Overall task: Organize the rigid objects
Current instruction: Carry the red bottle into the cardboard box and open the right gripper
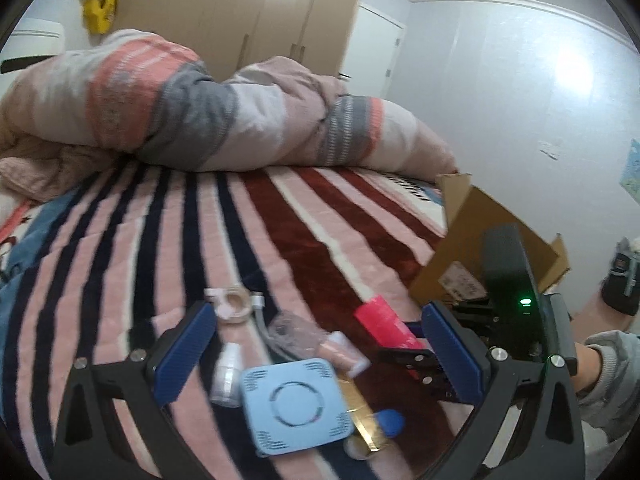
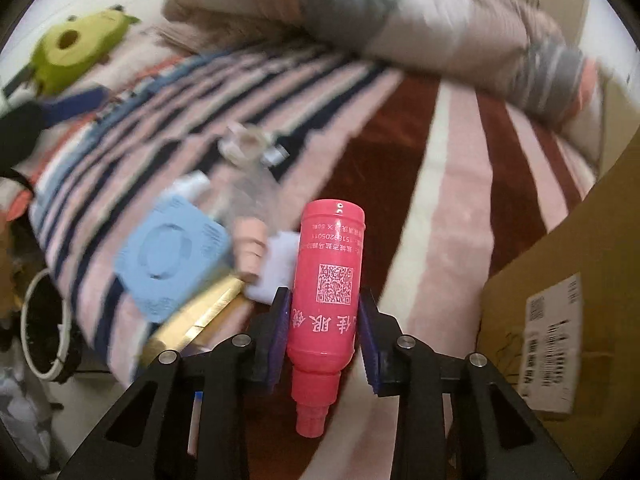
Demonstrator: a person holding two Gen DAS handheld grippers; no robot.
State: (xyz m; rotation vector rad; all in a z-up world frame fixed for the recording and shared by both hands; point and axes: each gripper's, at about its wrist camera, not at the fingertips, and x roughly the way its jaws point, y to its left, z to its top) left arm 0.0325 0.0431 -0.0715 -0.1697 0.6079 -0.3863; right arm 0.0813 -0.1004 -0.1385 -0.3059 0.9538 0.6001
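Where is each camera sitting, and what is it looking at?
Left wrist: sits on the left gripper, looking across the striped bed over the blue square box; its open jaws show, plus the person's sleeved arm.
Right wrist: sits on the right gripper, looking along the pink bottle its jaws clamp.
Both views share the pink bottle, blue square box, folded quilt and cardboard box.

Small items clustered on bed (image 1: pixel 280 216); cardboard box (image 1: pixel 492 240) right of them; rumpled duvet (image 1: pixel 208 104) behind; bottle (image 2: pixel 328 280) between right tongs (image 2: pixel 324 340).
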